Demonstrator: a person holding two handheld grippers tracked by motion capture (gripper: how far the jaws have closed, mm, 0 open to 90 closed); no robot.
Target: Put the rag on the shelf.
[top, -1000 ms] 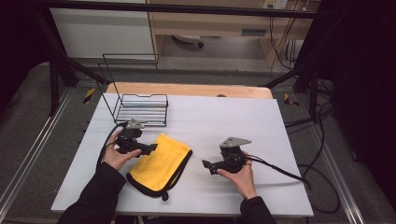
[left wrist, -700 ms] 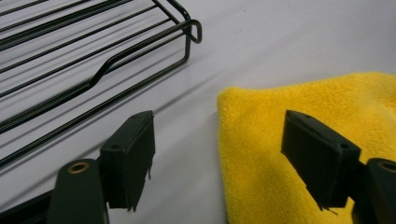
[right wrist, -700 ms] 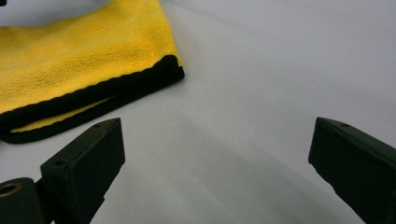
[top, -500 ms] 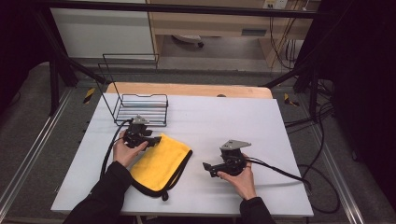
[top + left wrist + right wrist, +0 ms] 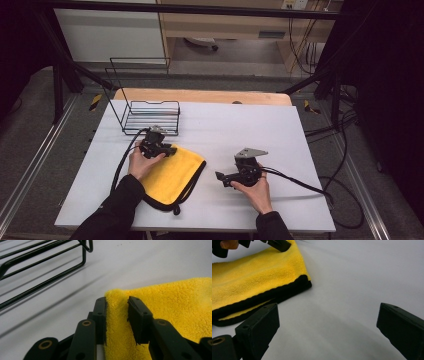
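My left tongs [image 5: 117, 315] pinch the yellow microfiber cloth's [image 5: 172, 172] corner, lower left on the white counter [image 5: 235, 125] below the wire rack [image 5: 150, 117]. My right tongs [image 5: 328, 327] gape empty. I read no writing.

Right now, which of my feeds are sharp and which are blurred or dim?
High view: even light on the white table, dark surroundings, yellow cloth clear. Left gripper view: the cloth's fuzz between the left gripper jaws is sharp; the wire rack is soft, casting long shadows. Right gripper view: the right gripper jaws are slightly blurred, the cloth's black edge clear.
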